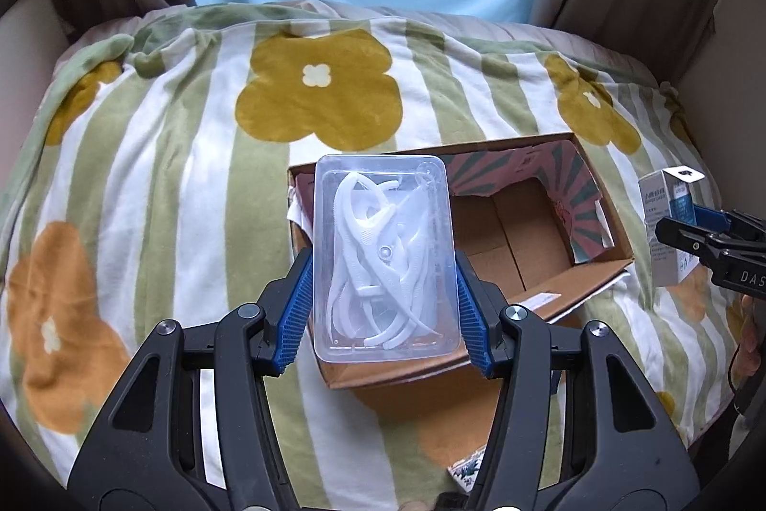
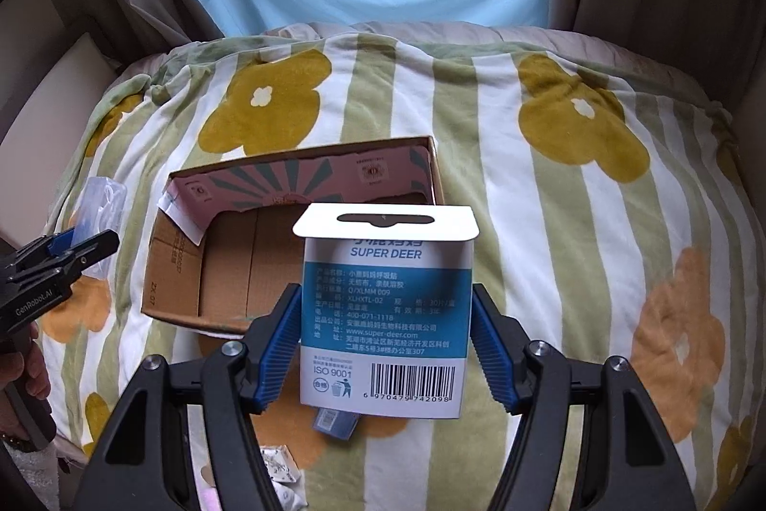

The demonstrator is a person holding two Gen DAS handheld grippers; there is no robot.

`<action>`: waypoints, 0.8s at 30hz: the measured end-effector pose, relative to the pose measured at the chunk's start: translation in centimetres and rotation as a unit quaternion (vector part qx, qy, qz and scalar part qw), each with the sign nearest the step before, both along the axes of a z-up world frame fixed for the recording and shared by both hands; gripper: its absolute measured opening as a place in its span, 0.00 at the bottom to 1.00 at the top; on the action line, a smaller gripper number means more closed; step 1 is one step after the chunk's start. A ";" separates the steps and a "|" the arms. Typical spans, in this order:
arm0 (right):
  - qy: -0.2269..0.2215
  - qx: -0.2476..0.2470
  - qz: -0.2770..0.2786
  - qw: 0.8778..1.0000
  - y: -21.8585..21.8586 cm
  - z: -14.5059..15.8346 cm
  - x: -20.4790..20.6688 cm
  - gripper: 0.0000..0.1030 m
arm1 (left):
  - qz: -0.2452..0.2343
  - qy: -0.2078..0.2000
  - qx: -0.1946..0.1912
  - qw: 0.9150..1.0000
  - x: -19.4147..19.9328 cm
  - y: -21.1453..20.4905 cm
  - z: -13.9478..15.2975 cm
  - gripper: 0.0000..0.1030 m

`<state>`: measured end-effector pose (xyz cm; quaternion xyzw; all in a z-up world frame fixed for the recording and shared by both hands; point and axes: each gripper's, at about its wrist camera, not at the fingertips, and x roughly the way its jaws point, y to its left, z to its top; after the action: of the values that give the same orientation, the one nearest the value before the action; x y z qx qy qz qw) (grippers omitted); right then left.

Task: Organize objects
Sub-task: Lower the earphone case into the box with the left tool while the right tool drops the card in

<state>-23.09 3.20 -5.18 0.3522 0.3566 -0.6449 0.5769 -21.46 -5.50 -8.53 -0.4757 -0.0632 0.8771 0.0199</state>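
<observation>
Above the cardboard box [image 1: 522, 243] on the bed's blanket [image 1: 191, 185], a clear floss-pick case [image 1: 383, 257] is clamped in the left tongs [image 1: 383, 300] and a blue-and-white carton [image 2: 387, 319] in the right tongs [image 2: 387, 343], and a collision over the opening could be caused by lowering both together.

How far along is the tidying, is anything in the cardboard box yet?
Done: nothing yet, since the cardboard box on the blanket shows only bare bottom where visible. In hand: the left gripper clamps a clear case of floss picks, and the right gripper clamps a blue and white carton, both raised near the box. Left: put both in, then the small packets lying below.
</observation>
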 end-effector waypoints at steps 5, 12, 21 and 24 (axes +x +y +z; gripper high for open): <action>-0.013 0.015 0.021 1.000 -4.5 -1.4 0.6 0.61 | -0.005 -0.023 0.004 1.000 -3.3 0.5 -2.9 0.49; -0.031 0.042 0.044 0.998 -7.8 -5.5 1.9 0.61 | -0.007 -0.067 0.000 0.998 -5.8 1.2 -7.4 0.49; -0.062 0.073 0.037 0.995 -9.2 -9.5 1.5 0.61 | -0.023 -0.091 -0.012 0.996 -6.6 2.4 -10.0 0.49; -0.077 0.068 0.041 0.994 -9.3 -9.6 1.3 0.61 | -0.027 -0.095 -0.019 0.995 -6.6 2.8 -10.3 0.49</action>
<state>-21.82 -6.12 -14.75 0.4241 0.3682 -0.5658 0.6036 -28.05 -2.75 -18.79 -0.5589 -0.0349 0.8280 0.0283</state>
